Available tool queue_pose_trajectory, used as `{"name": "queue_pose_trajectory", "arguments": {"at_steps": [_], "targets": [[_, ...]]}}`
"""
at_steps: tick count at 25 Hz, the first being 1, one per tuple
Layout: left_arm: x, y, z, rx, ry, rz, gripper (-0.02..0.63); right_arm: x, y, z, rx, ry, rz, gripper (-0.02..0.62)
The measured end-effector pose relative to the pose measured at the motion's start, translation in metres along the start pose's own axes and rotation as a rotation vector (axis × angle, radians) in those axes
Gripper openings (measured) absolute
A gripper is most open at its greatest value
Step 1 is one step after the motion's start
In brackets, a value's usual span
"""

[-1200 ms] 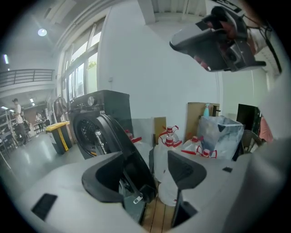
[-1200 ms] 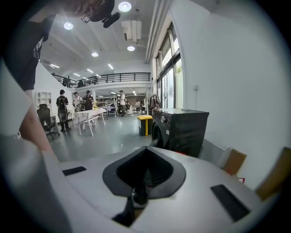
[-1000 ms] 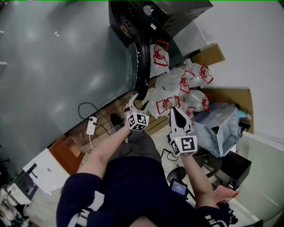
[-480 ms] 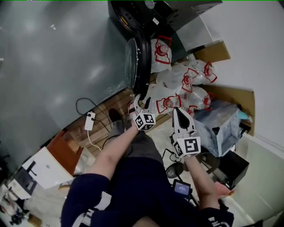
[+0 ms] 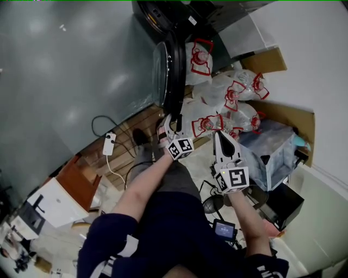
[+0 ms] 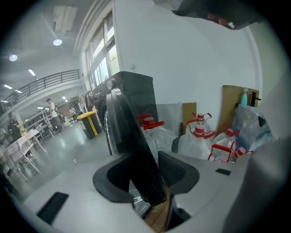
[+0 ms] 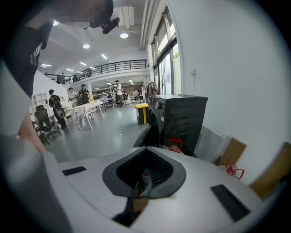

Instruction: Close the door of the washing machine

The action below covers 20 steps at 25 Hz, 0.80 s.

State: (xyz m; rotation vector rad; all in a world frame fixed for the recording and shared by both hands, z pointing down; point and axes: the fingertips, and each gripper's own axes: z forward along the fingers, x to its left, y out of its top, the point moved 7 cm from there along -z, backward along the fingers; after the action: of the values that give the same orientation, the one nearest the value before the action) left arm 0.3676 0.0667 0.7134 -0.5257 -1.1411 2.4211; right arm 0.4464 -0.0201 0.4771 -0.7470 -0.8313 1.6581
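The dark washing machine [image 5: 163,16] stands at the top of the head view, its round black door [image 5: 168,70] swung wide open toward me. My left gripper [image 5: 171,122] is at the door's lower edge. In the left gripper view the door's rim [image 6: 132,136] runs down between the jaws of the left gripper [image 6: 152,177], which are closing around it with a gap still on one side. My right gripper [image 5: 220,136] hangs to the right, apart from the door, shut and holding nothing. In the right gripper view the right gripper [image 7: 143,175] points toward the machine [image 7: 179,118].
Several clear water jugs with red handles [image 5: 217,98] are piled right of the door, against cardboard sheets [image 5: 272,59]. A crumpled plastic bag [image 5: 272,152] lies at the right. A white charger with cable [image 5: 109,144] lies on the wooden boards at the left.
My left gripper has sunk and come up to the door's lower edge, and its jaws have narrowed around the rim. The right gripper has dropped slightly and stays shut.
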Motion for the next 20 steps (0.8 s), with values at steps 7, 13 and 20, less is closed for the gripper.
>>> {"name": "queue_pose_trajectory", "arguments": {"at_steps": [7,13,20], "targets": [[0.004,0.000,0.001,0.009,0.027,-0.009,0.178,-0.004,-0.003,0.004,0.004,0.012,0.010,0.020],[0.029,-0.011,-0.003,0.018,0.025,0.009,0.161,0.001,0.001,0.014,-0.017,0.058,0.005,0.020],[0.093,-0.030,-0.009,0.062,0.103,0.000,0.112,0.005,0.012,0.029,-0.041,0.125,0.000,0.020]]}}
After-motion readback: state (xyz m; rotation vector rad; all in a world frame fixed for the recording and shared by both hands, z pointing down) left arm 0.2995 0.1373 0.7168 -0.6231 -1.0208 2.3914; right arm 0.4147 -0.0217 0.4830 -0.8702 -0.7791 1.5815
